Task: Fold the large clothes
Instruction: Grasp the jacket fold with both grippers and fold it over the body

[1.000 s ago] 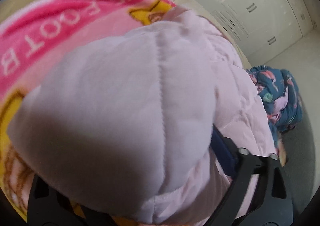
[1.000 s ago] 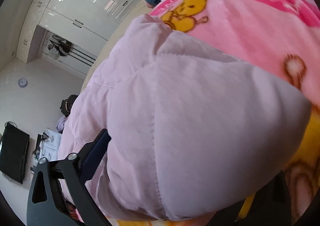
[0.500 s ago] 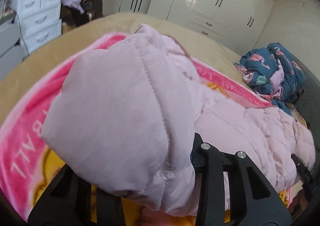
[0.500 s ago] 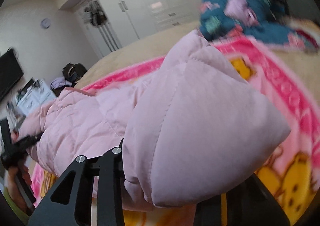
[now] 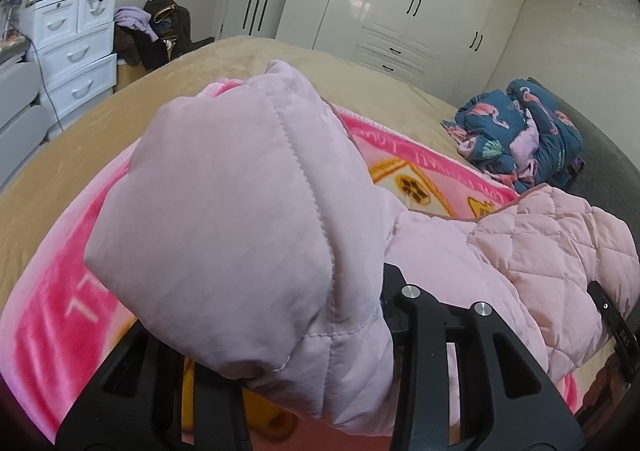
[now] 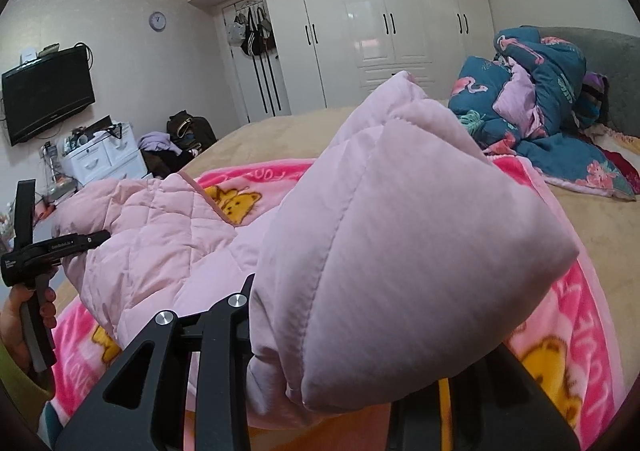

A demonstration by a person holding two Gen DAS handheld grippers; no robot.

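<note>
The left gripper [image 5: 280, 335] is clamped on a puffed fold of the pink jacket [image 5: 240, 219], and the right gripper [image 6: 340, 339] pinches another fold of it [image 6: 400, 243]. The jacket hangs between them above a pink blanket [image 6: 592, 315] printed with yellow bears; its border lettering is mostly illegible, though "LOVE" shows. The blanket lies on a tan bed [image 5: 120, 119]. A flamingo-print quilt [image 6: 532, 99] is heaped near the headboard, white wardrobes [image 6: 380, 23] beyond.

Both tongs have closed on the pink jacket [image 5: 248, 219] and lifted it.
</note>
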